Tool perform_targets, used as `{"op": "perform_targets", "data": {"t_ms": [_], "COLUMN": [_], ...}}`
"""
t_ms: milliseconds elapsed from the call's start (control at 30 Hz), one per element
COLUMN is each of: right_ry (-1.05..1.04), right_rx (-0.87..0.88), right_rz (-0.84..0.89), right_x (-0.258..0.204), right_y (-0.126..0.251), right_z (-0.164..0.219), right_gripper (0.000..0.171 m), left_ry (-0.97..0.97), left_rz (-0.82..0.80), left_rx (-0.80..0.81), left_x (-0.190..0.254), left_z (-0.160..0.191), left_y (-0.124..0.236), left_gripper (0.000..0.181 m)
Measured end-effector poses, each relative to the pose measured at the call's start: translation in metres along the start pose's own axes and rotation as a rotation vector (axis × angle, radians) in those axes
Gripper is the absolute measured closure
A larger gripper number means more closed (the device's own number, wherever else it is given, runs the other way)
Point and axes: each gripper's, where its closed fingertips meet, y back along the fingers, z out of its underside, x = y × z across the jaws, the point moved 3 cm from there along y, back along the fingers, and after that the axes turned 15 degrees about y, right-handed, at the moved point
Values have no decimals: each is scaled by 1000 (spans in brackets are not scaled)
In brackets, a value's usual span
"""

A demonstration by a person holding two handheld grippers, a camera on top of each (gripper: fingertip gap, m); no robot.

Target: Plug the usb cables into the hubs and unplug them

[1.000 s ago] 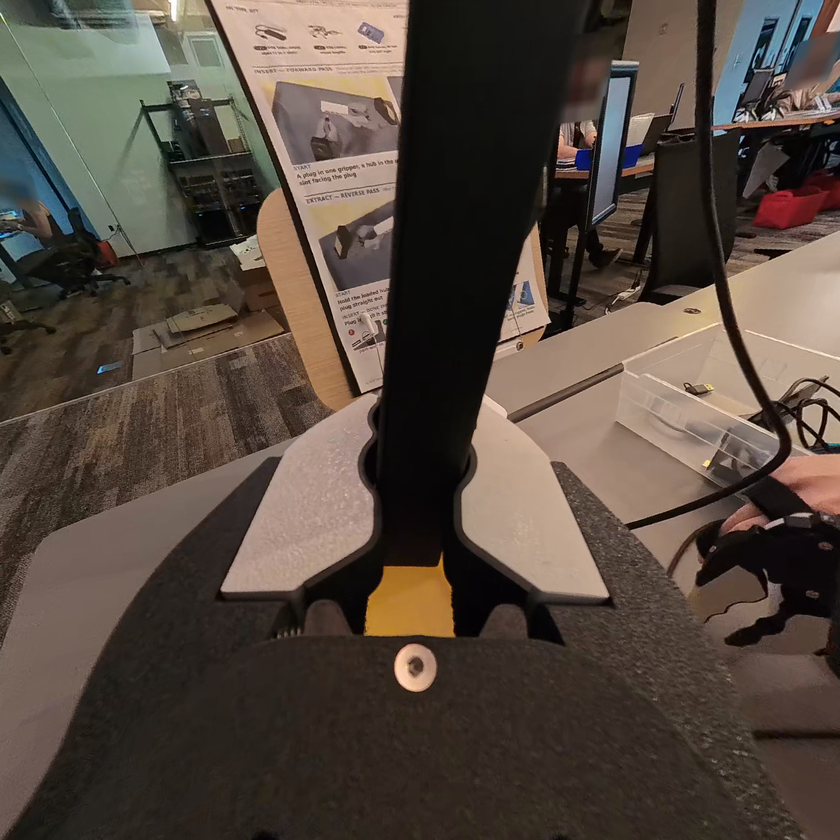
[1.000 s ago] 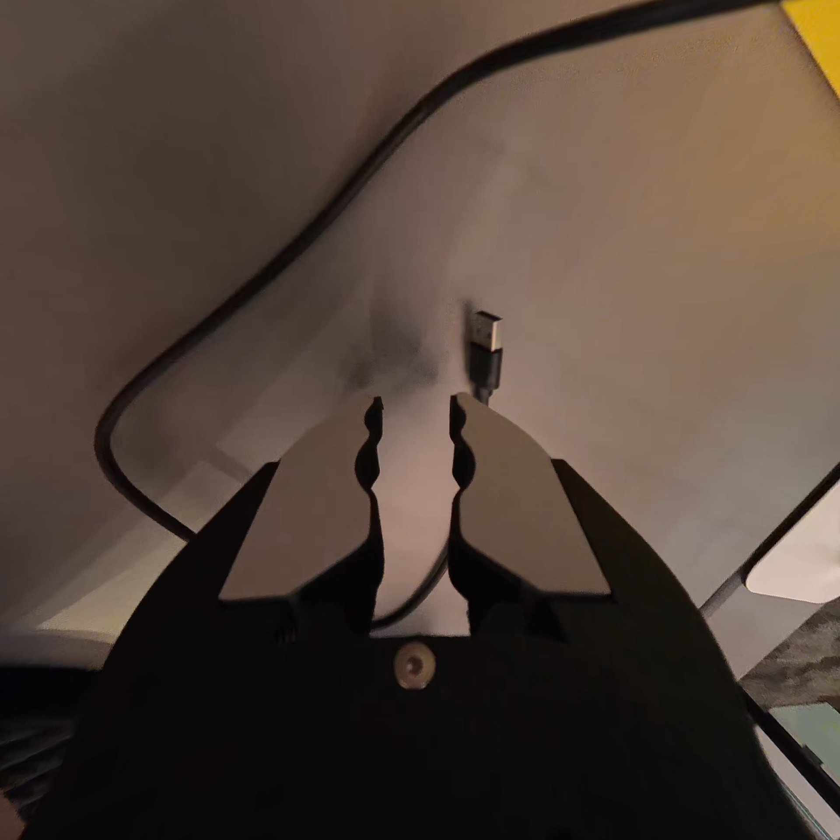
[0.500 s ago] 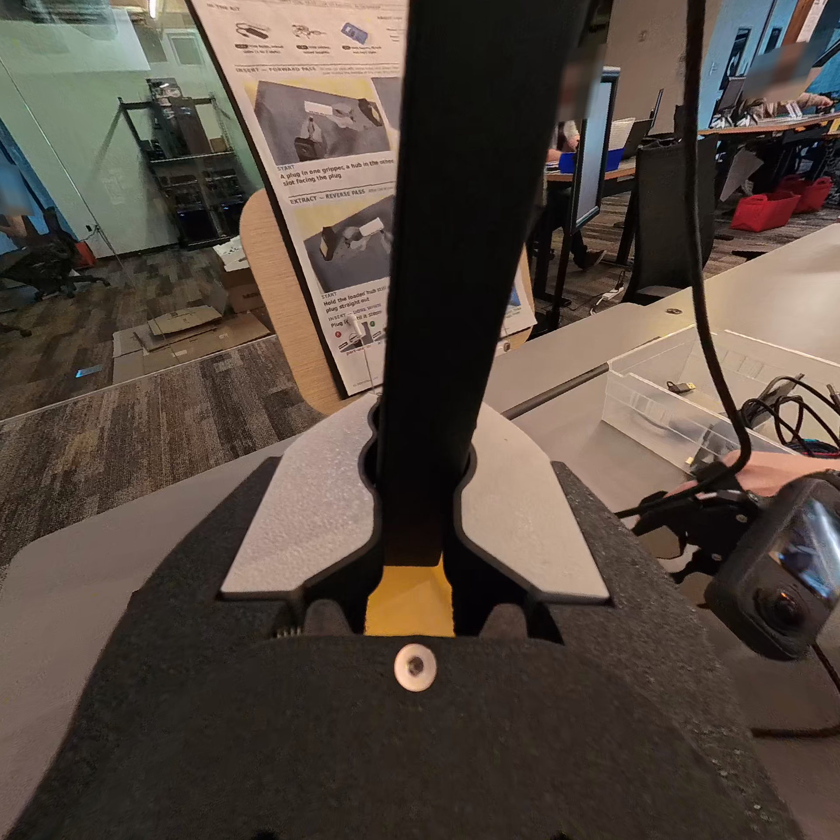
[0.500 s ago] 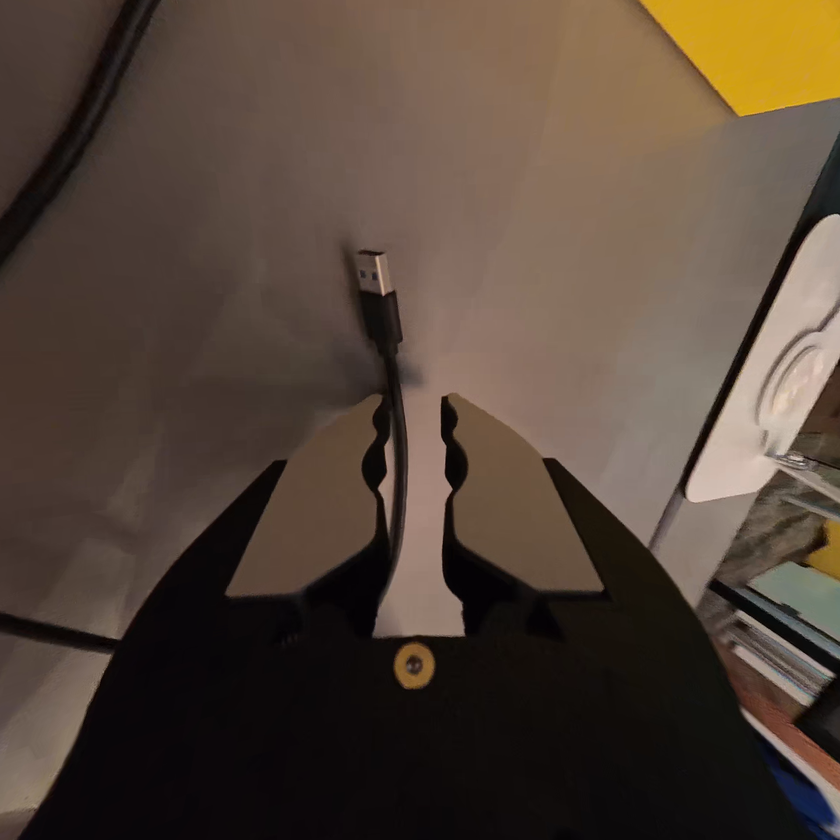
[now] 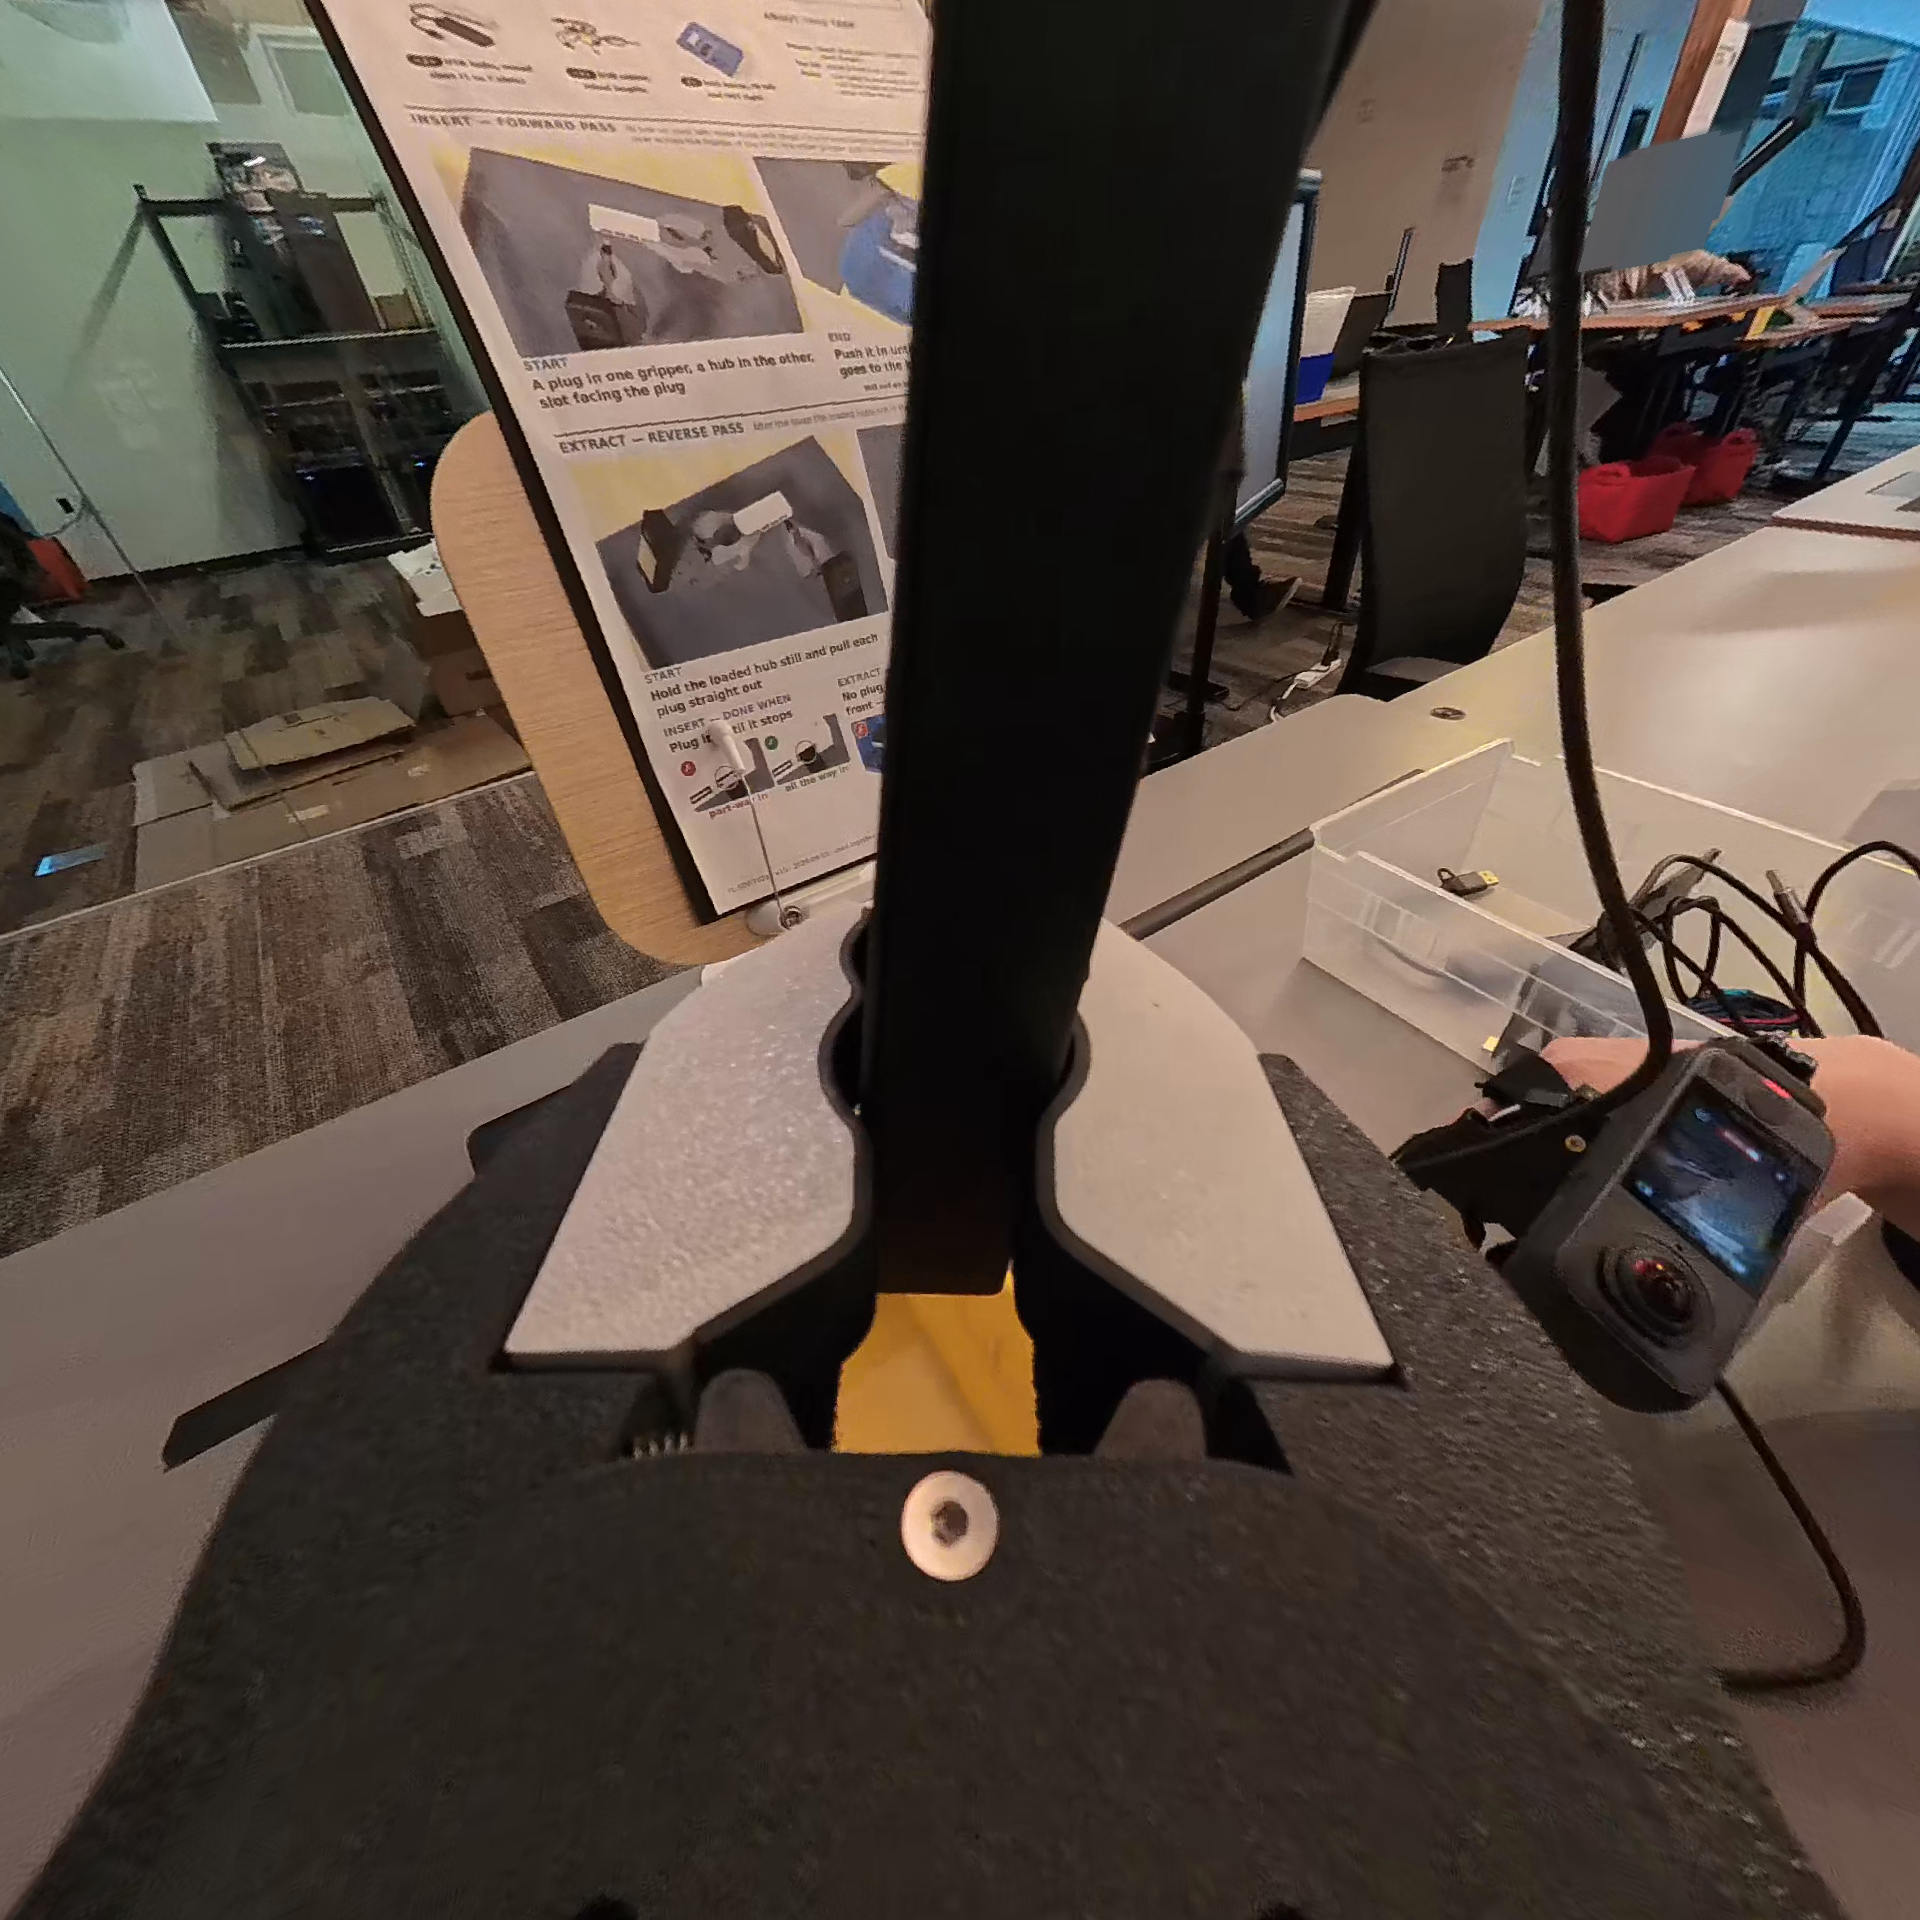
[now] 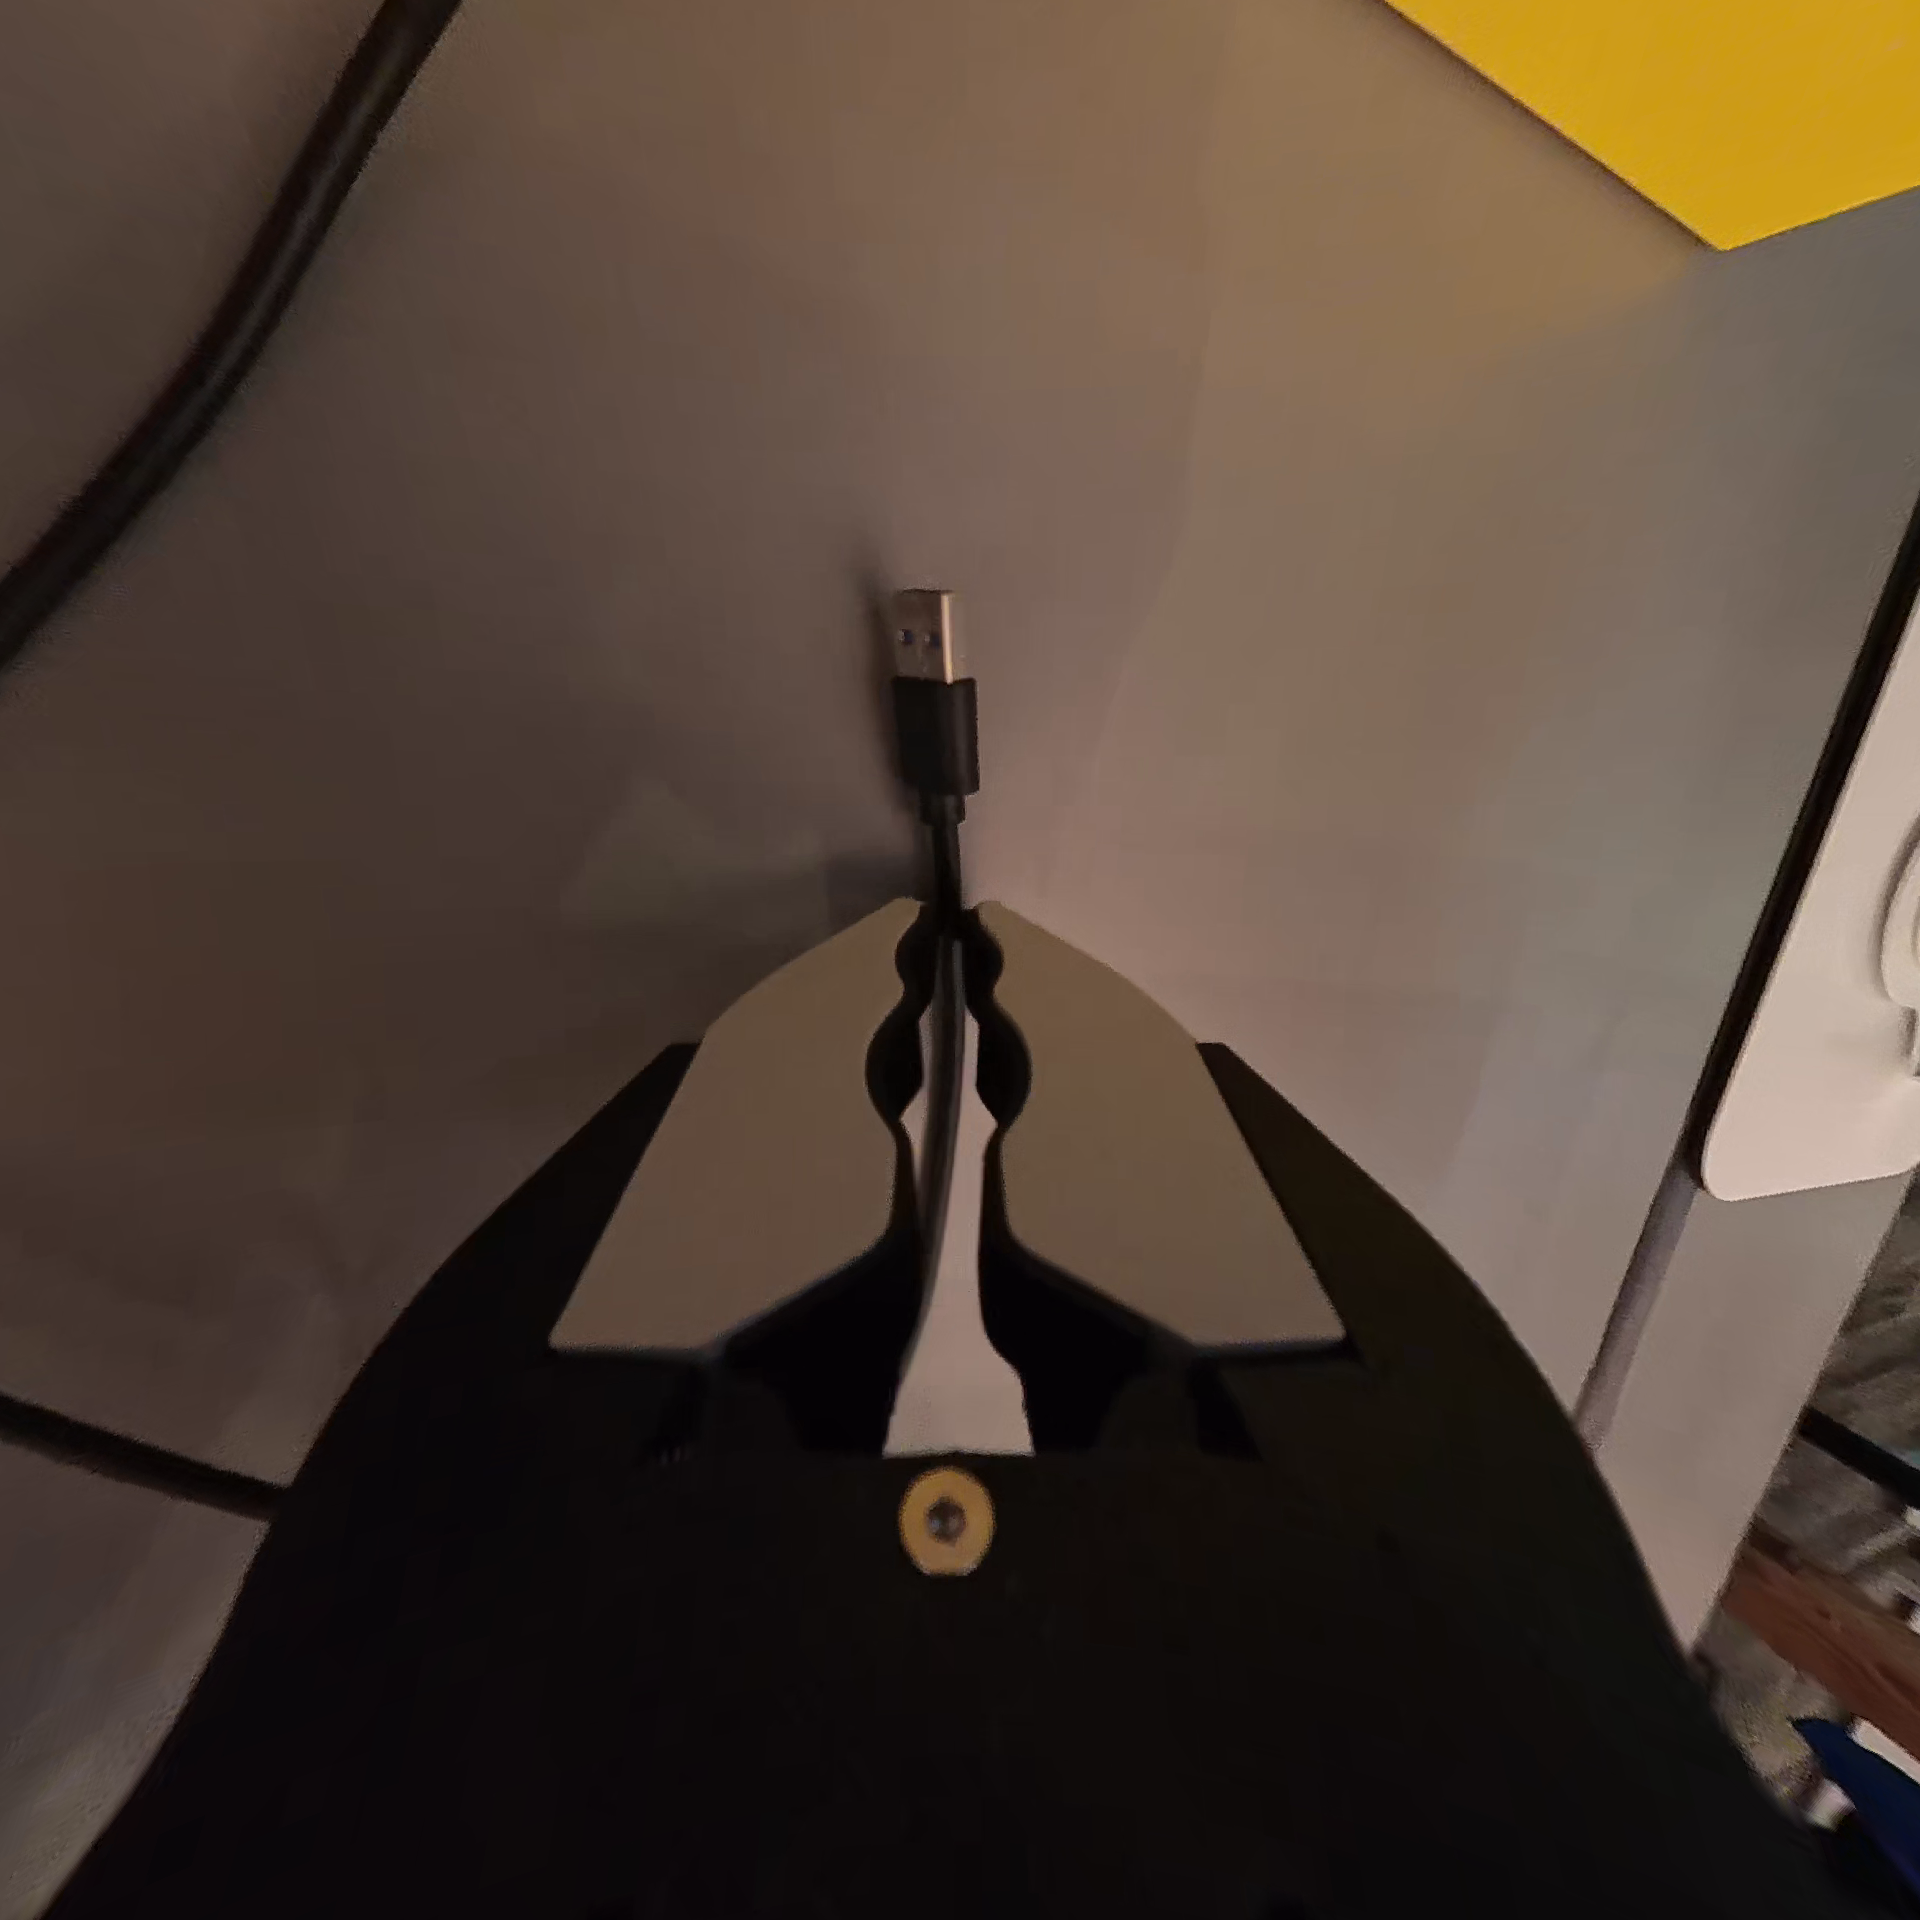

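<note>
My left gripper (image 5: 961, 935) is shut on a long black hub (image 5: 1091, 468), held upright and filling the middle of the left wrist view. The hub's black cable (image 5: 1579, 623) hangs down on the right. My right gripper (image 6: 948, 909) is shut on a thin black USB cable (image 6: 940, 1091) just behind its plug (image 6: 933, 707). The plug's metal tip points away from me over the grey table (image 6: 623, 520). The right gripper, its camera (image 5: 1662, 1236) and the hand holding it also show low on the right in the left wrist view.
A clear plastic bin (image 5: 1392, 914) with loose cables (image 5: 1766, 935) stands at the right. An instruction poster (image 5: 665, 416) stands behind the table. A thick black cable (image 6: 208, 343), a yellow mat (image 6: 1662, 94) and a white base plate (image 6: 1818, 1039) lie near the plug. Some 30 cm of space lies between my two pairs of fingers. My right tips are roughly 30 cm from the white base plate (image 6: 1818, 1039).
My right gripper has lined up over the thin cable and its jaws have closed on it behind the plug. The left gripper still holds the hub upright.
</note>
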Motion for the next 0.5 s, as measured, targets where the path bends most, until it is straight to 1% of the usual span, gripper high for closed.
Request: {"op": "perform_targets", "data": {"t_ms": [100,233,333,433,500], "right_ry": [87,139,154,134,110], "right_rx": [-33,6,40,121,212], "right_rz": [-5,27,168,389,446], "right_x": [-5,-4,12,37,42], "right_y": [3,20,48,87,109], "right_z": [-3,-16,-21,-28,-36], "right_gripper": [166,166,166,166,166], "left_ry": [-7,0,0,-1,-2], "left_rz": [-7,-10,-11,-7,-4], "left_rx": [-8,-15,-17,-17,-23], "left_x": [-1,-3,-3,-1,1], "left_z": [1,3,4,4,5], "left_y": [-1,-3,-4,-4,-6], "left_gripper": [154,154,154,154,154]}}
